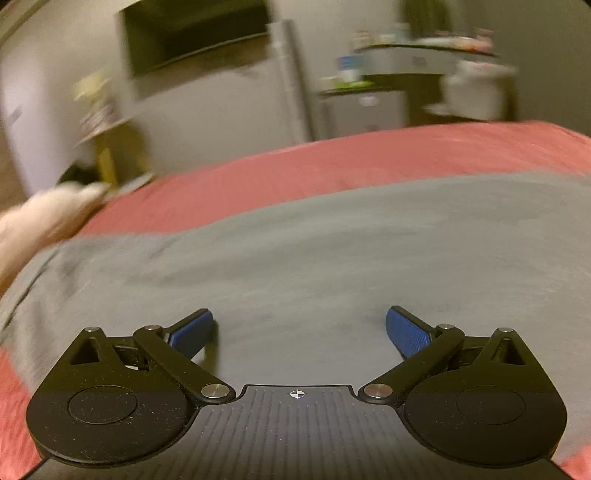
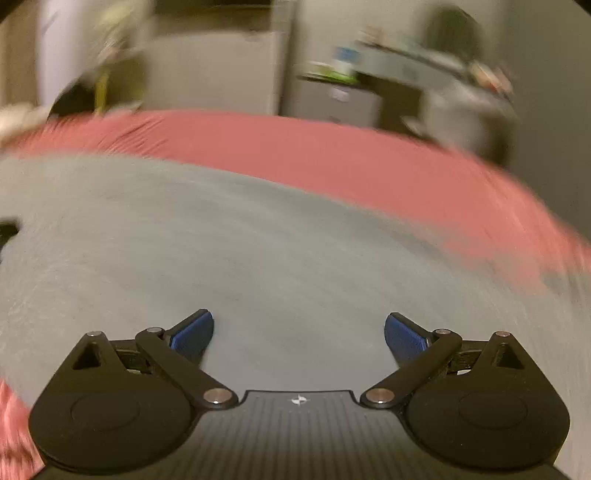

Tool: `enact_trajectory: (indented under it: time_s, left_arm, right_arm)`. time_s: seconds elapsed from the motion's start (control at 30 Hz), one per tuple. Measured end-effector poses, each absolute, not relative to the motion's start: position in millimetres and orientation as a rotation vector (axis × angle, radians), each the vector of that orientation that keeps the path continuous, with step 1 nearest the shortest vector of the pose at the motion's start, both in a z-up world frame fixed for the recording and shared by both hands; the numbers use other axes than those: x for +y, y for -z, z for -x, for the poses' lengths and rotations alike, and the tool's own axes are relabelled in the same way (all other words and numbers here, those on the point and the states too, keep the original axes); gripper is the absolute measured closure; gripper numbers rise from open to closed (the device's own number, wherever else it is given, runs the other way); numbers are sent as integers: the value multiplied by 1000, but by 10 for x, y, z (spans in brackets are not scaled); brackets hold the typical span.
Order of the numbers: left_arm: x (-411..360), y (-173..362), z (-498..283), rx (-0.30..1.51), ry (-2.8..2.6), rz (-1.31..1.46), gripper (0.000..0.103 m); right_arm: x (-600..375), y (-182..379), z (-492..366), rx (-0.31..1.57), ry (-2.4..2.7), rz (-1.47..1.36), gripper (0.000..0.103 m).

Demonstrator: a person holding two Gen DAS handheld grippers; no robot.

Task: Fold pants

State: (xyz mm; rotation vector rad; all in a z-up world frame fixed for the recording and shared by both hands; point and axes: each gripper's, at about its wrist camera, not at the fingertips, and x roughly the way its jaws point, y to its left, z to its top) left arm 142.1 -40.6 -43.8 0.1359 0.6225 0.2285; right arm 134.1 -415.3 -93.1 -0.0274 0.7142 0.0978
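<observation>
The grey pants (image 1: 314,258) lie spread flat across the pink bed (image 1: 369,158), filling most of both wrist views. No fold edge or doubled layer shows, so the folding looks barely begun. The left gripper (image 1: 300,332) and right gripper (image 2: 298,334) hover over the cloth, jaws released and wide apart, grasping nothing. Motion blur leaves no brand or writing legible.

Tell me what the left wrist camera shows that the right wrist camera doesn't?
Only the left wrist view shows a dark flat screen on the wall and the open left gripper.

Only the right wrist view shows the open right gripper and a small black object at its left edge, too blurred to identify.

Both show the grey fabric pants spread on the pinkish-red bedspread, with blurred furniture behind.
</observation>
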Motion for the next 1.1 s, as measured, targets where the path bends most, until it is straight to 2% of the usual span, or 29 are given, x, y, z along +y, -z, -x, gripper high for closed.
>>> enact_trajectory:
  time_s: [0.1,0.27,0.33,0.37,0.4,0.47,0.6,0.7,0.87,0.93,1.0,1.03,1.1]
  left_arm:
    - [-88,394,-1448,633,-389,-113,0]
    - [381,267,-1368,707,-721,-2,0]
    - [494,199,-1267,743,-777,91,0]
    - [522,180,-1185,757,-768,140,0]
    - [500,150,-1112,769,-736,191,0]
    - [314,64,-1079,775,-608,271,0]
    - [-324,-58,-1113,807,-314,327,0]
    - [-748,60,-1119,847,-164,341,0]
    - [-1272,138,-1096,850,-97,164,0]
    - [-1374,133,-1084,852,-115,120,0]
    - [-1416,113,-1094,856,-112,99,0]
    - [-1367,116,-1101,858,-107,103,0]
    - [-1344,97,-1062,854,-101,130,0]
  right_arm:
    - [-4694,947,-948,674,112,106,4]
    - [-5543,777,-363,658,470,-89,4]
    - [-5907,731,-127,655,603,-288,5]
    - [-6118,747,35,623,575,-462,15]
    - [-6287,780,166,583,529,-626,30]
    - [-6385,844,346,523,486,-817,45]
    - [-6394,966,150,518,400,-977,46]
    - [-6292,918,112,510,395,-993,46]
    - [-6183,833,17,529,320,-1016,46]
    - [-6178,827,-37,520,302,-1010,55]
    - [-6114,759,-91,522,301,-942,79]
    - [-6067,694,-32,514,294,-914,84]
    - [-6007,631,4,486,272,-882,84]
